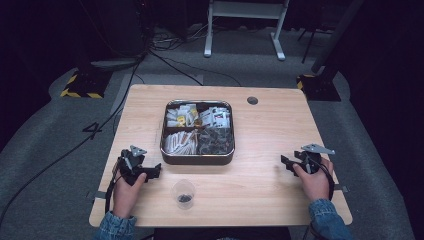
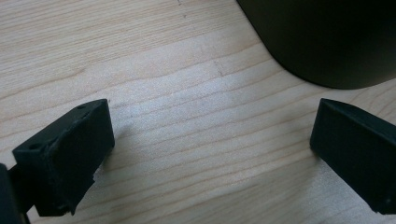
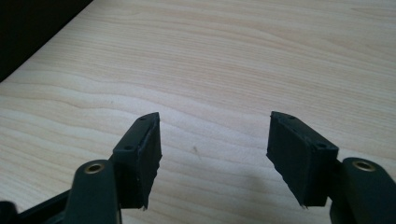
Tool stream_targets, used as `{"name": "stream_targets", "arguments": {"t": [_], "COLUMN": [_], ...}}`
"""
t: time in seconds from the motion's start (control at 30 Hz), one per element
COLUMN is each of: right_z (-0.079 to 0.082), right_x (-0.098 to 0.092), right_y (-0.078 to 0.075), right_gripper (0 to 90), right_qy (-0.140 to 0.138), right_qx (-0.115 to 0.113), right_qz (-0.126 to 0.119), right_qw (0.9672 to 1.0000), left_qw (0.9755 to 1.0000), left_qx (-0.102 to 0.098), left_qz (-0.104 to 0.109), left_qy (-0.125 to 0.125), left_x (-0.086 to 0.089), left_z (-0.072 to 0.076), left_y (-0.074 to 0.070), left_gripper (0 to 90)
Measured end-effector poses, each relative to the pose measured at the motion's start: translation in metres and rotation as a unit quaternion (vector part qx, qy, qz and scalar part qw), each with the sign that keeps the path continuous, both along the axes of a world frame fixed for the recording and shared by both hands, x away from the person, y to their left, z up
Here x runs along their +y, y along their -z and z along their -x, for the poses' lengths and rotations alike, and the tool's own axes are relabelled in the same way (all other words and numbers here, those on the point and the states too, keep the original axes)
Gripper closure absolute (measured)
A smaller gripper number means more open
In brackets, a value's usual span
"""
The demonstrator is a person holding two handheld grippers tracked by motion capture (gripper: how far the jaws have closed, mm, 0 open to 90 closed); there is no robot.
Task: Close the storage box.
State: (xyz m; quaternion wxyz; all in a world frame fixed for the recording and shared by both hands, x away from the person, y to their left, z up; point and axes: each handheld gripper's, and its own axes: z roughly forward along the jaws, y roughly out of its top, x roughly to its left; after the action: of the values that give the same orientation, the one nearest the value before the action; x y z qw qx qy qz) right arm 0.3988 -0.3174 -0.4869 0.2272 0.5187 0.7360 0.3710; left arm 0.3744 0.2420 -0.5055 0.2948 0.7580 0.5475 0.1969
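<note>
A person's left hand rests my left gripper [image 1: 155,170] on the wooden table [image 1: 260,145], just left of the front left corner of a dark metal tray [image 1: 197,161]. Its jaws stand wide open over bare wood [image 2: 210,149], with the tray's dark wall [image 2: 327,42] just ahead on the right. On the right side of the table the other hand holds my right gripper [image 1: 286,162], pointing left. Its jaws are open too, with nothing but wood grain between them [image 3: 215,154].
The tray has several compartments filled with small packets and dark bits. A small clear cup [image 1: 184,194] with dark pieces in it stands near the front edge, between the hands. A round cable hole [image 1: 252,100] sits at the table's back.
</note>
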Motion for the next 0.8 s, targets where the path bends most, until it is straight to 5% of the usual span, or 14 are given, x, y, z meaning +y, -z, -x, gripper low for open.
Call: {"name": "stream_targets", "arguments": {"t": [0.2,0.53,0.8], "right_z": [0.008,0.013,0.011], "right_x": [0.007,0.016,0.018], "right_y": [0.002,0.008,0.017], "right_gripper": [35.5,32.0,12.6], "right_qy": [-0.009,-0.018,-0.02], "right_qx": [-0.016,-0.006,0.023], "right_qz": [0.008,0.021,0.044], "right_qw": [0.9998,0.9996,0.9986], "left_qw": [1.0,1.0,1.0], "left_qx": [-0.001,-0.001,-0.001], "left_qz": [-0.001,-0.001,-0.001], "left_qy": [0.0,0.0,0.0], "left_x": [0.0,0.0,0.0], "left_z": [0.0,0.0,0.0], "left_y": [0.0,0.0,0.0], "left_gripper": [0.1,0.1,0.1]}}
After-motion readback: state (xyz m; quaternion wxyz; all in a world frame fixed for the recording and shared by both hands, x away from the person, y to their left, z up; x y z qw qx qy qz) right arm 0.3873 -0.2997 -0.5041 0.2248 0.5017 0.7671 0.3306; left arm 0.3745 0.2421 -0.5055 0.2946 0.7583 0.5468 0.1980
